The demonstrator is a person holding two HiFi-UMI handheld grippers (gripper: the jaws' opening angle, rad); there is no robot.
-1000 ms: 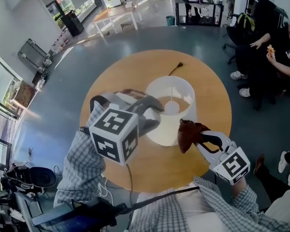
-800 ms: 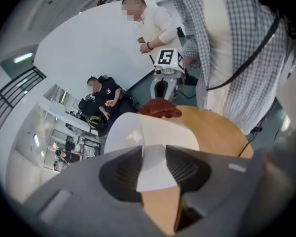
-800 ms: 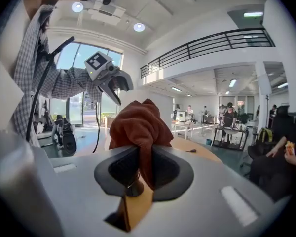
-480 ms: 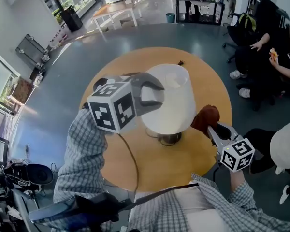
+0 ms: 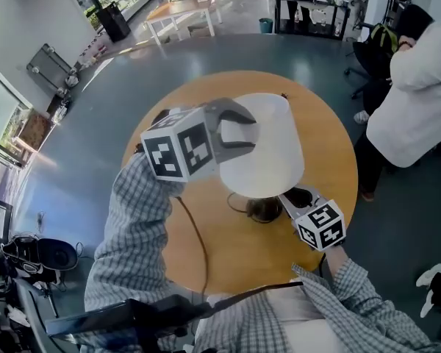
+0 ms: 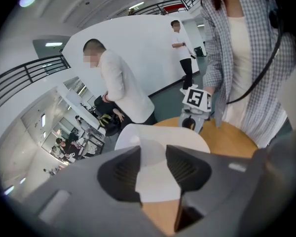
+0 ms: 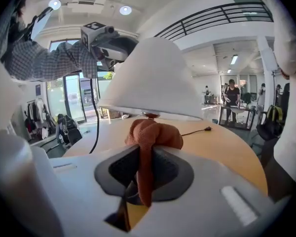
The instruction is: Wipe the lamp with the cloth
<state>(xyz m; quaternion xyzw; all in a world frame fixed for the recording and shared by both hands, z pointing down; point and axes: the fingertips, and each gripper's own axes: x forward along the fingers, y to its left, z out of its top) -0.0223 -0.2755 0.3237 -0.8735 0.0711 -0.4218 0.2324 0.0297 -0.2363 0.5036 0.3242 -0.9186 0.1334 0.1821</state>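
Observation:
The lamp has a white shade (image 5: 268,160) on a dark base (image 5: 263,210) at the middle of the round table. My left gripper (image 5: 235,134) is shut on the shade's upper rim, and white shade (image 6: 163,139) fills the gap between its pads (image 6: 121,172). My right gripper (image 5: 290,197) reaches under the shade's lower edge beside the base. It is shut on a rust-brown cloth (image 7: 150,132), which bunches above the jaws just below the shade (image 7: 153,78). The head view hides the cloth.
The wooden round table (image 5: 235,259) carries the lamp and its cord, whose plug (image 7: 207,129) lies loose at the far side. A person in white (image 5: 419,87) stands close to the table's right edge. A black cable (image 5: 195,234) hangs from my left gripper.
My right gripper has dropped with the cloth from beside the shade to under its lower rim. The left gripper has kept its hold on the rim and shifted slightly. A person in white has stepped in at right.

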